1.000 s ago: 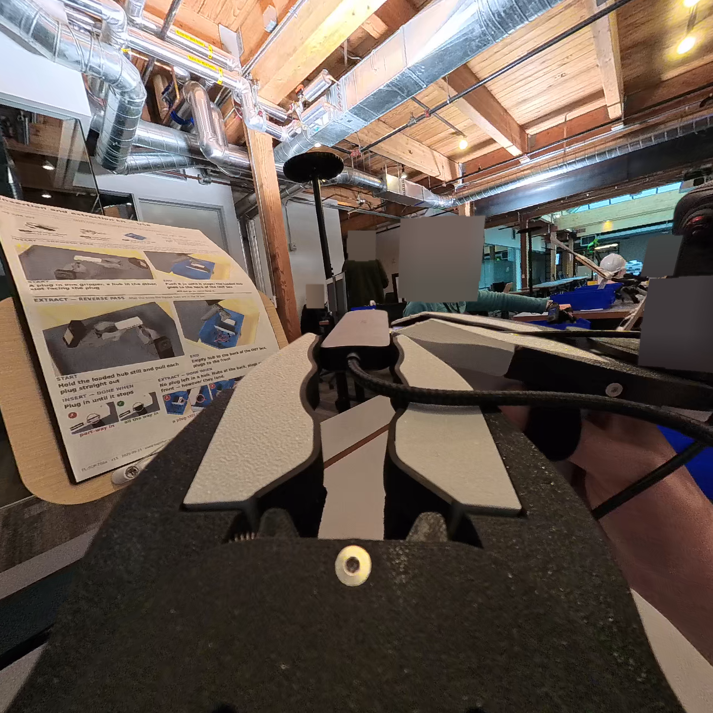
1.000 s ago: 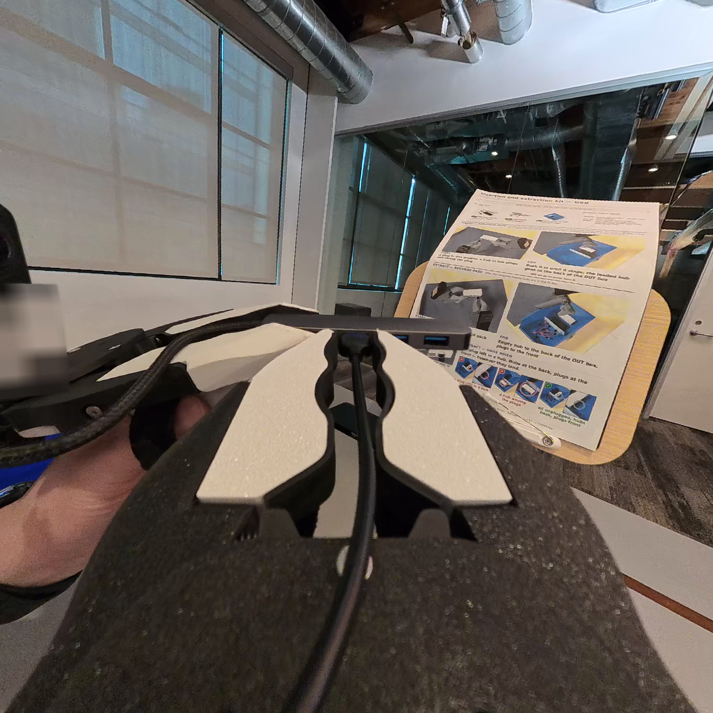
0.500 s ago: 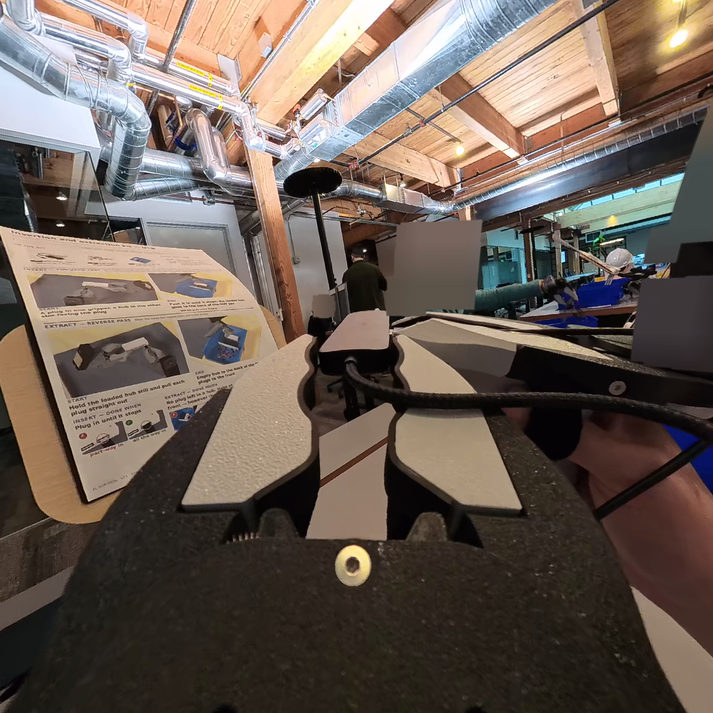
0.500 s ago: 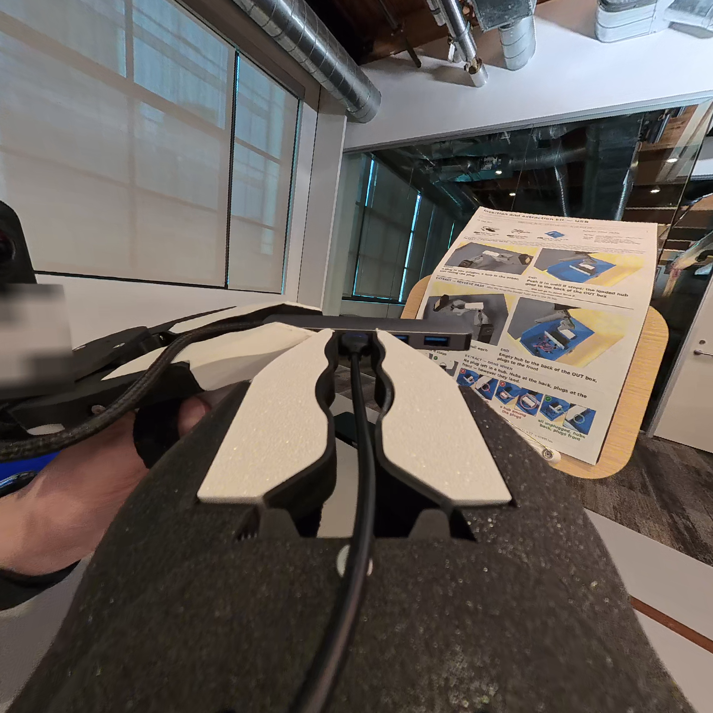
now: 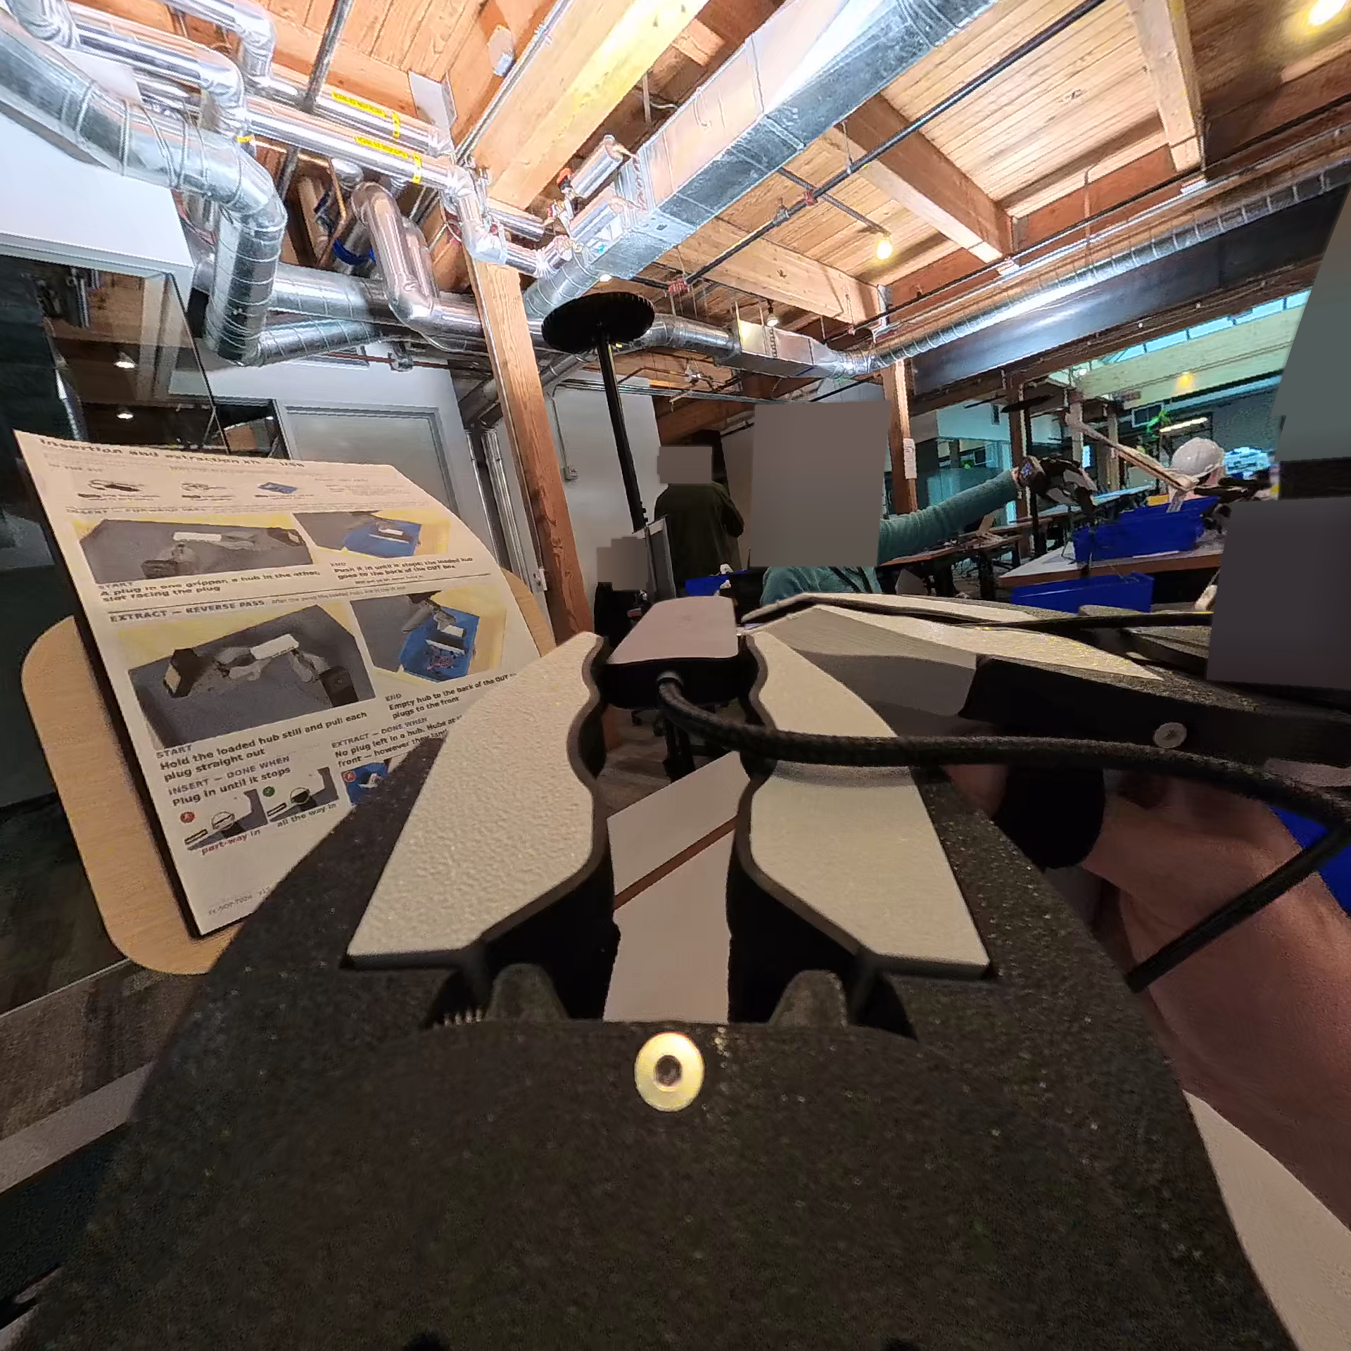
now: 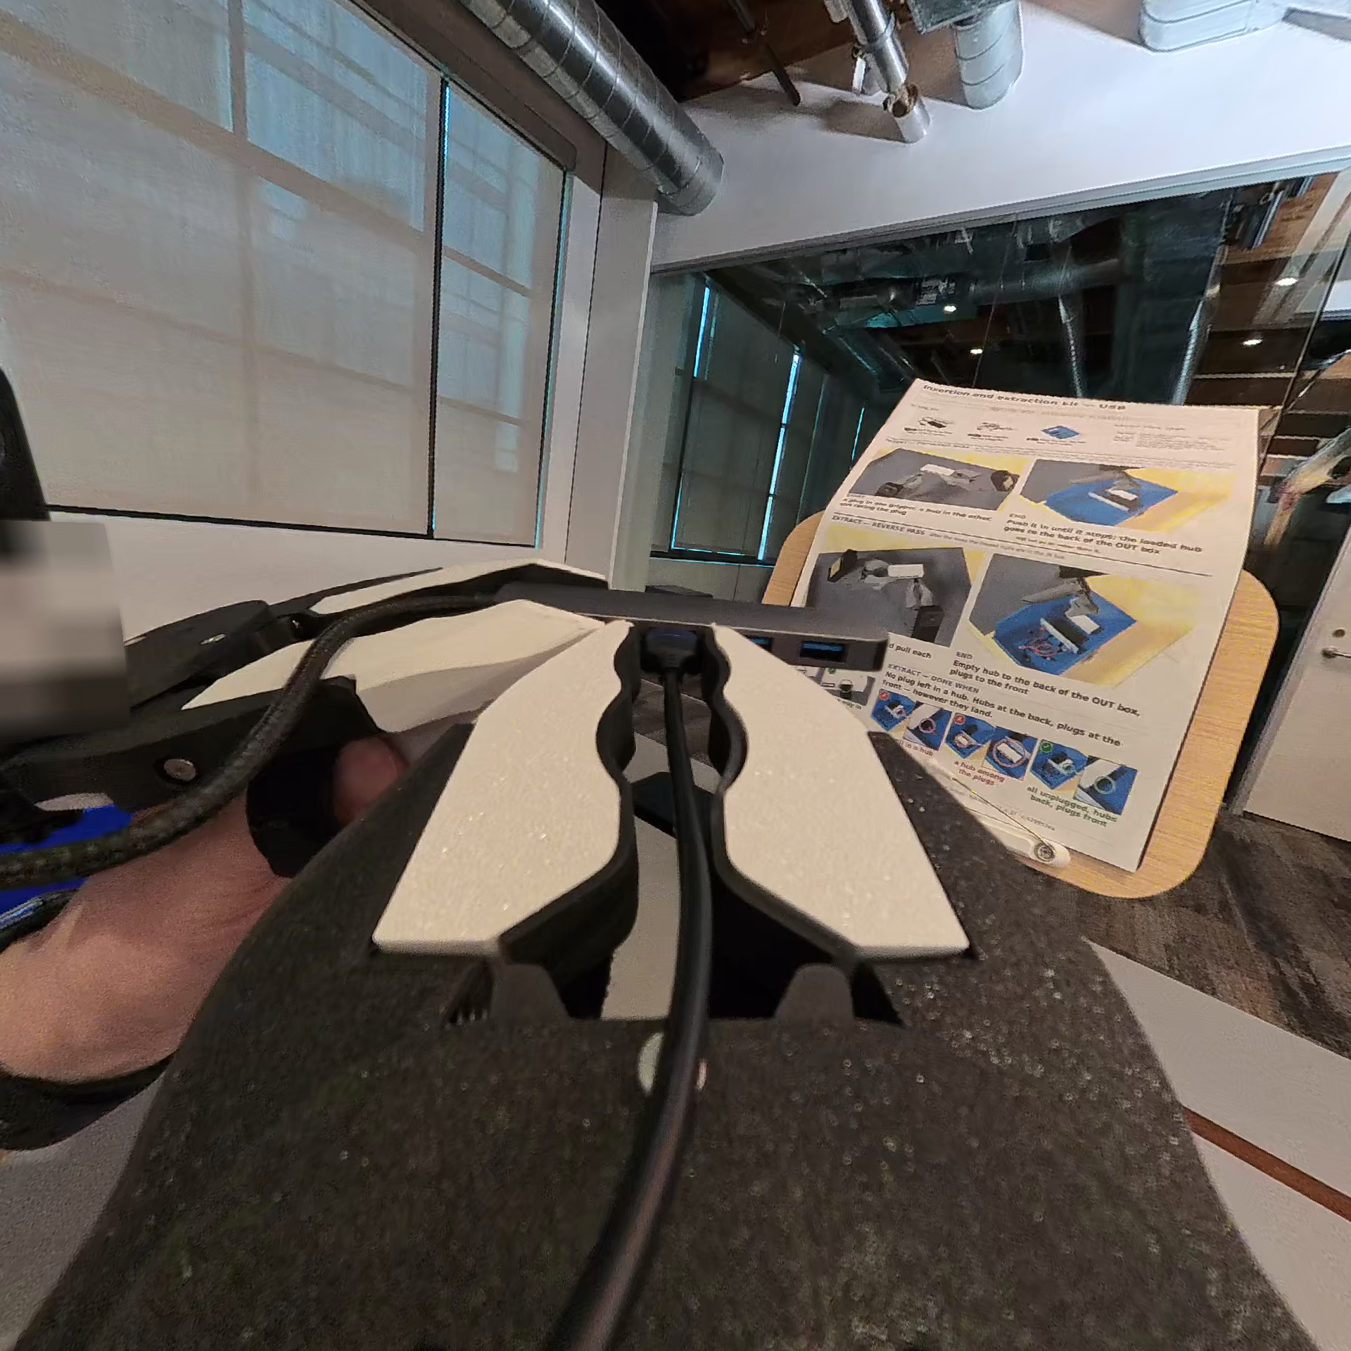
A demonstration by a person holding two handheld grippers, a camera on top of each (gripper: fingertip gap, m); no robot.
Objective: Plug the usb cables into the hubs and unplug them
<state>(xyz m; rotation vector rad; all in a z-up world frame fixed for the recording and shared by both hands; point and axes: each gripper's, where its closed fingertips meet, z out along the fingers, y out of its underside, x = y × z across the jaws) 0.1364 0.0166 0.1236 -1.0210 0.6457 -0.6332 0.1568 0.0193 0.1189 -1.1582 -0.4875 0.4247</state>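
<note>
From my left wrist view, my left tool (image 5: 672,658) is closed narrowly on one end of the grey hub (image 5: 676,634), held up in the air off the table (image 5: 665,943), with the hub's own braided cable (image 5: 914,746) looping off to my right. My right tool (image 5: 877,643) comes in from that side, its fingers meeting the hub. Blue bins (image 5: 1140,526) stand far behind the hub; I cannot tell what is in them. From my right wrist view, my right tool (image 6: 671,651) is pinched on the blue-tipped plug (image 6: 669,643), whose black cable (image 6: 683,914) runs back over the tool body. The plug sits at a port on the hub's long side (image 6: 804,636), apparently seated. I judge one insertion about done, with unplugging left. The instruction sheet (image 6: 1023,621) leans right of the hub.
</note>
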